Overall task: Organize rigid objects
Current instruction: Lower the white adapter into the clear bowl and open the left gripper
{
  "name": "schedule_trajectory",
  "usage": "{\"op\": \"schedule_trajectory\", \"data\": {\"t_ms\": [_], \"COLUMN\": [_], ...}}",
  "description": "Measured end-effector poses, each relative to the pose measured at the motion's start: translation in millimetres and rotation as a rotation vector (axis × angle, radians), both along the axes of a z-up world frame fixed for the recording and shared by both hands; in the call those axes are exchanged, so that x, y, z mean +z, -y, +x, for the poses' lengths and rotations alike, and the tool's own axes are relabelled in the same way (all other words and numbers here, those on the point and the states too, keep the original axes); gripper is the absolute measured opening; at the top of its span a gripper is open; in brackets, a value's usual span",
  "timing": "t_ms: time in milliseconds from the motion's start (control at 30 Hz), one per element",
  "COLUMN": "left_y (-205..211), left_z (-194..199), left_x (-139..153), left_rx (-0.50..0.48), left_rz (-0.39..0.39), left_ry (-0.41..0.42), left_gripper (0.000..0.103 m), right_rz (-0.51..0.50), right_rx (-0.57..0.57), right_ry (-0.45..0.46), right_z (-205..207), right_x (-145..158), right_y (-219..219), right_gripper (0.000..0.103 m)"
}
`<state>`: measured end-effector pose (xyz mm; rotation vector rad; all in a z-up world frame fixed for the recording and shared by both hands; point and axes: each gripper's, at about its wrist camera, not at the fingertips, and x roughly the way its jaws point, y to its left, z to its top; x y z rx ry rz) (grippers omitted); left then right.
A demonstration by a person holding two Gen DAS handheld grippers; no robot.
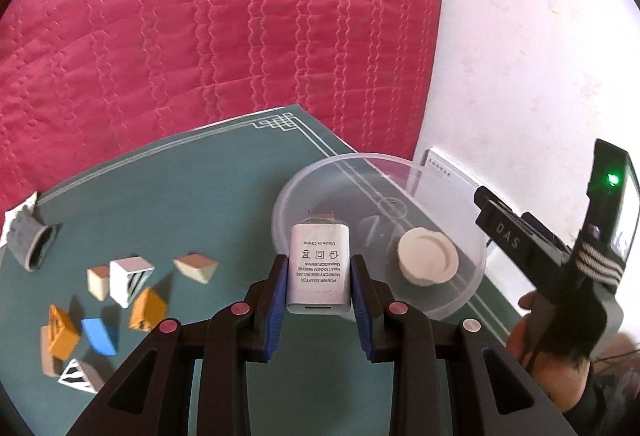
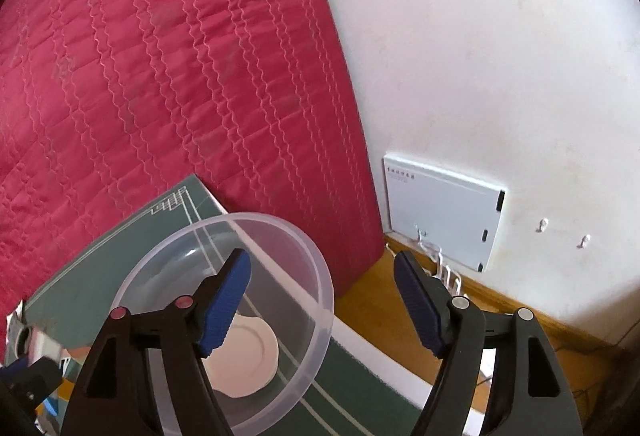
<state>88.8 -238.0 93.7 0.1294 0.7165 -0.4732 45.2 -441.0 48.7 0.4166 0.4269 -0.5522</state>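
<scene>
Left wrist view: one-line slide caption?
Left gripper carries a white power adapter toward the clear bowl holding a white lid.

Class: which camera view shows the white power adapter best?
The left wrist view: the white rectangular power adapter sits centred, label readable, clamped between the left gripper jaws. The right wrist view does not show it at all.
</scene>
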Motion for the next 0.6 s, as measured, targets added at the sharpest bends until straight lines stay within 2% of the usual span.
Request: {"op": "schedule_trajectory", "data": {"t_ms": [467, 500, 533, 600], "left_y": [37, 38, 39, 35], "left_z": [16, 18, 19, 20], "left_x": [-7, -8, -8, -10], "left_rx": [-0.048, -0.049, -0.049, -0.032], "left_rz": [-0.001, -0.007, -0.011, -0.029], "left_ry": [-0.001, -0.003, -0.009, -0.011], "left_gripper": [0.032, 0.037, 0.055, 0.083], "right_rz": [0.003, 0.002, 0.004, 0.006], "right_rx": [-0.024, -0.025, -0.024, -0.023], "right_ry": [0.023, 0.023, 0.023, 0.022], "right_z": [-2, -2, -2, -2], "right_x": [0, 0, 0, 0], "right_y": [3, 3, 3, 3], "right_gripper": [0.076, 0.076, 0.076, 0.076]}}
